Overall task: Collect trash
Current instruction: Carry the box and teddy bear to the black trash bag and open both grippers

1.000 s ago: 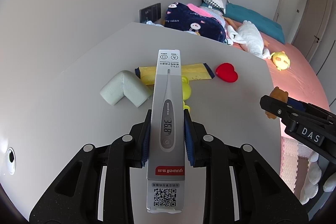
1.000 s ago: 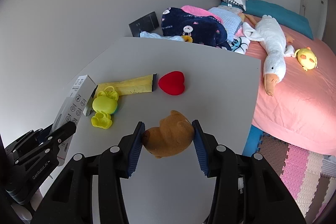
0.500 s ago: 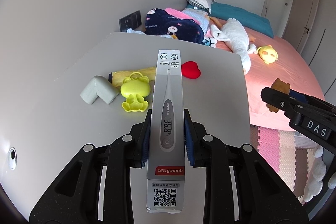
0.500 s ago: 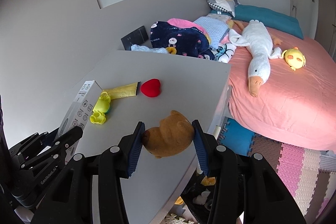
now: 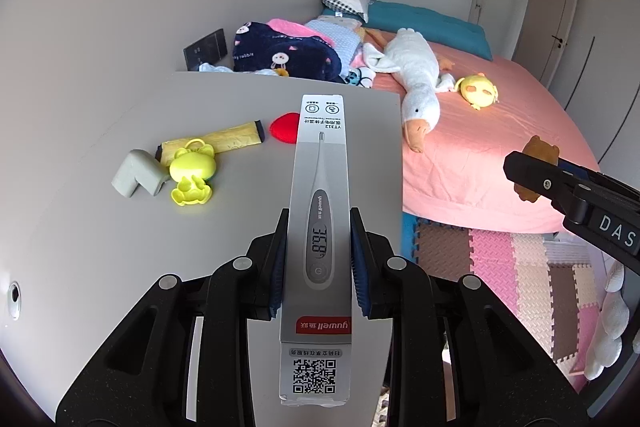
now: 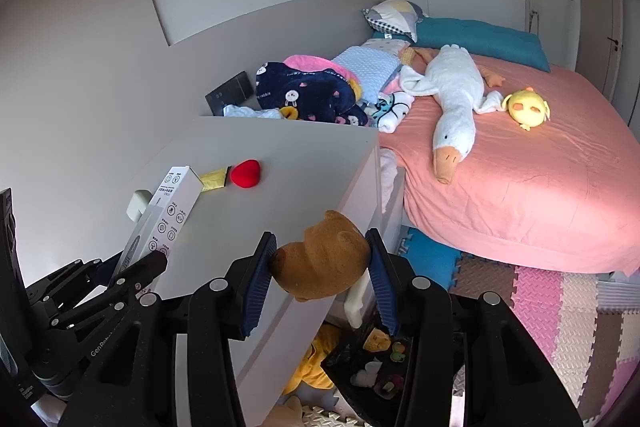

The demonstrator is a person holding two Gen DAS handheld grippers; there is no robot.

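Left gripper (image 5: 318,259) clamped tight on a long gray thermometer box (image 5: 318,227), blue pads pressing both long sides. Box lifted up over the gray table (image 5: 100,227), pointing away, with a picture of a thermometer reading 36.8 and a square code near the close end.

Right gripper (image 6: 322,269) squeezed shut on a small brown bear toy (image 6: 320,263), held in the air past the table's corner. Seen too from the left camera, off to the right, bear (image 5: 538,155) poking out past the black finger.

Down below the bear, a dark bin (image 6: 372,375) on the floor beside the table, with small bits of stuff inside. Something yellow and soft just next to it.

Lying on the table: a red heart (image 5: 285,128), a yellow folded umbrella (image 5: 224,143), a bright yellow frog toy (image 5: 192,175) touching the umbrella, and a gray corner-shaped foam piece (image 5: 138,179) just beside the frog. Heart partly hidden behind the box in the left view.

Past the table, a pink bed (image 6: 540,187) with a big white goose toy (image 6: 452,99), a little yellow chick toy (image 6: 528,107), a dark blue blanket (image 6: 312,95) and pillows. Colored foam mats (image 6: 560,307) on the floor
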